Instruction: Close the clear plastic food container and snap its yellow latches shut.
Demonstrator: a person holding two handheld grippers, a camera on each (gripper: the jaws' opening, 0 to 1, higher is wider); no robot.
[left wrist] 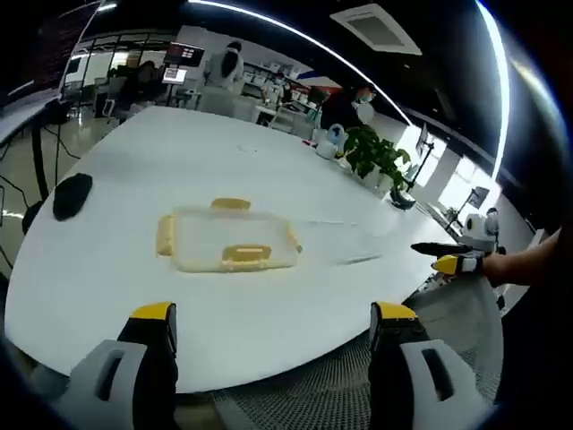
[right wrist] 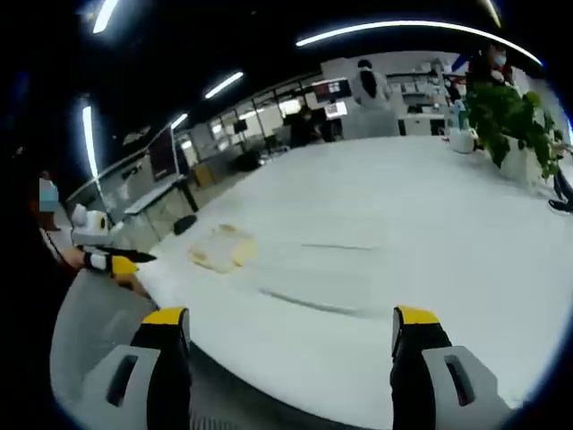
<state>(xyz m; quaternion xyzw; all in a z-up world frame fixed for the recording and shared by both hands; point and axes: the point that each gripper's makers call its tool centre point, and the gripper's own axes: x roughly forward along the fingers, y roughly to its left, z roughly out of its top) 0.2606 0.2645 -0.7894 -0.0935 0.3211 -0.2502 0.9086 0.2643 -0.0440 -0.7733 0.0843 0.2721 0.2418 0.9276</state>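
the container [left wrist: 228, 237] sits on the white table [left wrist: 179, 152], a little in from the near edge, straight out ahead of the left gripper [left wrist: 273, 327]. its lid looks to be lying down over the box, though from here i can't say whether it is pressed fully home. yellow latches show on its sides: one on the near long side [left wrist: 245, 255], one on the far side [left wrist: 230, 204], one at the left end [left wrist: 165, 235], and a thin bit of yellow at the right end. whether any of them is snapped down i cannot tell; they are too small and soft in the picture.

the left gripper hangs off the table edge with its jaws spread wide and nothing between them, well short of the container. in the right gripper view the right gripper [right wrist: 291, 331] is likewise agape and empty, also back from the table edge, with the container [right wrist: 222, 248] small and far off to its left.

so, by my reckoning, the job is barely begun: neither tool touches the box, and closing and latching seem still to be done. a black object [left wrist: 72, 194] lies off near the table's left edge, and a plant [left wrist: 376, 157] stands at the far side.
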